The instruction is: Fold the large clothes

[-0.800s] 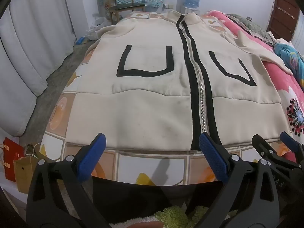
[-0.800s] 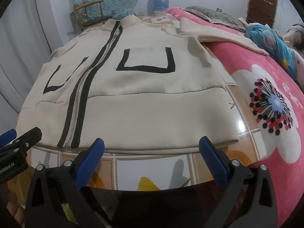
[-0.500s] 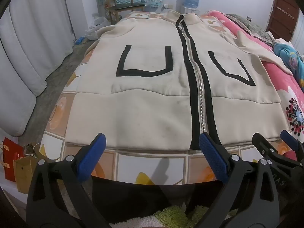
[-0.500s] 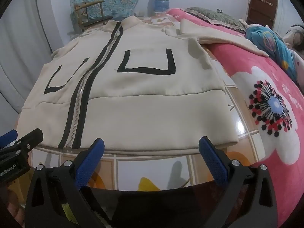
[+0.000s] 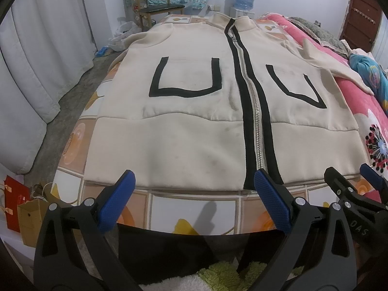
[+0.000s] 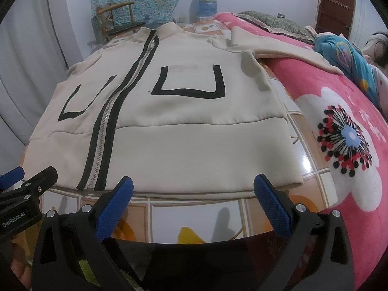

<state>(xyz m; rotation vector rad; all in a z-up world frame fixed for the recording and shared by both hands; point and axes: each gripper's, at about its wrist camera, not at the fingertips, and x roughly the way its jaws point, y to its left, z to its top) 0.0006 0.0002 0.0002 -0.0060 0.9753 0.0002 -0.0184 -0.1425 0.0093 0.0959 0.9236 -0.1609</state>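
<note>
Little has changed against the earlier views: the cream jacket [image 5: 184, 126] sits marginally closer ahead of both grippers, suggesting a slow advance; folding has not begun. The jacket lies flat, zipped, front up on the bed [image 5: 194, 206], its hem just beyond the fingertips. Left gripper [image 5: 194, 181] is spread wide and empty; right gripper [image 6: 194, 186] likewise, neither touching cloth. One sleeve [image 6: 278, 46] extends across the pink blanket [image 6: 339, 121] to the right gripper's far right. The other sleeve drops past the bed edge, hidden. Contact height above the hem cannot be judged.
</note>
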